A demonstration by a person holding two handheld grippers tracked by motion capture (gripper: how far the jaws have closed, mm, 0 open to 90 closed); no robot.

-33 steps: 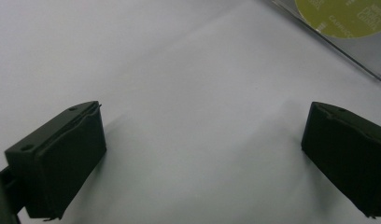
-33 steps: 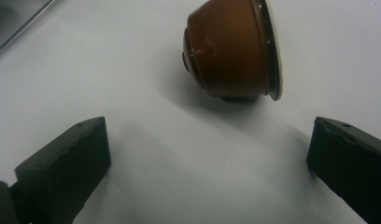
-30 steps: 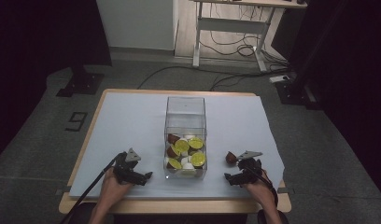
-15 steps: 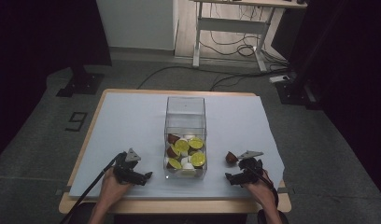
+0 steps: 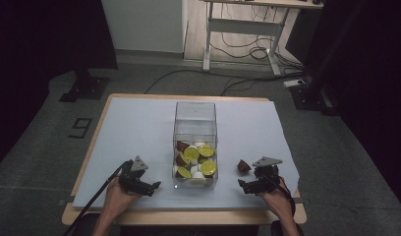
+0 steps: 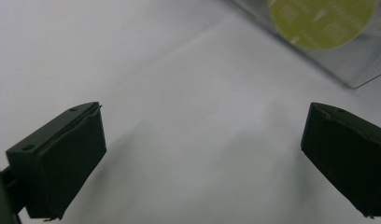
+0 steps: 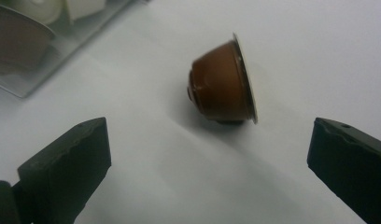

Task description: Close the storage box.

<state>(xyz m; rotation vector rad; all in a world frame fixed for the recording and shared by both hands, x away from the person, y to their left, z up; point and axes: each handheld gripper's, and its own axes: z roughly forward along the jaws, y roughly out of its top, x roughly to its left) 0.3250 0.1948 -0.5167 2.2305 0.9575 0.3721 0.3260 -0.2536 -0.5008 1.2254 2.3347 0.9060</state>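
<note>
A dim room with a grey floor [image 5: 36, 147] surrounds a wooden table [image 5: 188, 216] covered by a pale blue-white sheet [image 5: 139, 128]; beyond it stand a white-framed desk [image 5: 238, 29] with loose dark cables [image 5: 238, 51] under it, black stand feet [image 5: 85, 88] to either side, and a number marking [image 5: 79, 128] on the floor beside the table's left edge. In the middle of the sheet stands a tall clear plastic box [image 5: 195, 118] whose lower part holds a heap of coffee capsules [image 5: 194, 161], some with yellow-green foil lids, some brown, some white. The person's forearms come in from the near edge, each hand wrapped around a black two-jaw gripper resting low over the sheet. The left gripper [image 5: 152, 186] sits just left of the box's near corner, pointing toward it, with its cable trailing back off the table; in the left gripper view its jaws are spread wide over bare sheet with nothing between them, and the box's corner with one yellow-green lid shows at the upper right. The right gripper [image 5: 242, 184] lies right of the box, angled toward it. The small brown plastic coffee capsule [image 7: 221, 84] lies on its side on the sheet, right of the box and apart from it, its flat foil rim facing right in the right gripper view. It sits just ahead of the right gripper's tips, roughly centred on the gap, touching neither jaw; those jaws too are spread wide and hold nothing.
</note>
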